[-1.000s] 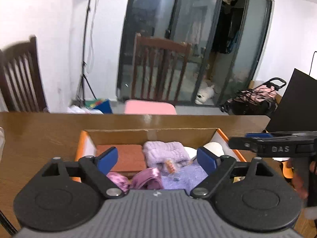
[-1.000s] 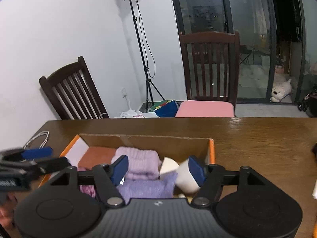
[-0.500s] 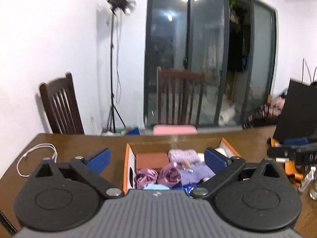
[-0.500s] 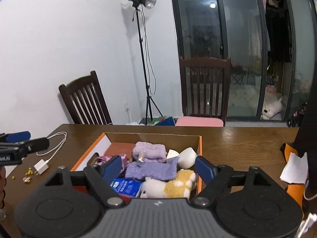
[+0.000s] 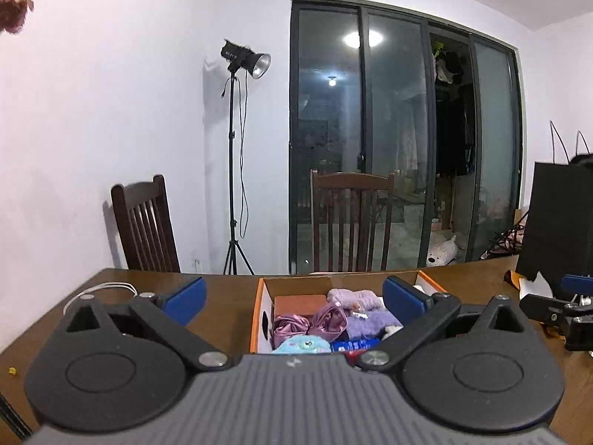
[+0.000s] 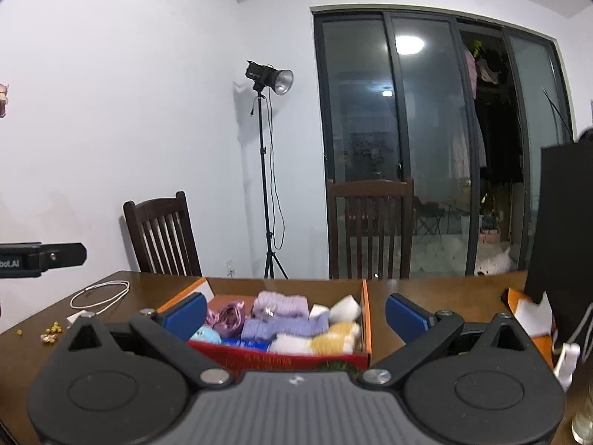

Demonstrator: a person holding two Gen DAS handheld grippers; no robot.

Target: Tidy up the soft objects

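An orange cardboard box [image 5: 259, 307] [image 6: 365, 315] sits on the wooden table, filled with soft things: purple knit pieces [image 6: 281, 304], pink satin cloth [image 5: 292, 326], a light blue plush [image 5: 300, 345], a yellow-and-white plush [image 6: 326, 341] and white sponges [image 6: 344, 306]. My left gripper [image 5: 292, 298] is open and empty, held back from the box and above the table. My right gripper [image 6: 294, 313] is open and empty, held back from the box's near wall. The right gripper also shows at the right edge of the left wrist view [image 5: 556, 311].
A white cable with a charger [image 6: 98, 294] and small yellow crumbs [image 6: 50, 332] lie on the table at the left. A black bag [image 5: 556, 222] and torn orange paper [image 6: 530, 315] are at the right. Two wooden chairs [image 5: 144, 230] [image 5: 352, 218] and a light stand [image 5: 233, 170] stand behind the table.
Both grippers have pulled back and up from the box, so the whole box and room now show. Both jaws have opened wider. Both stay empty.
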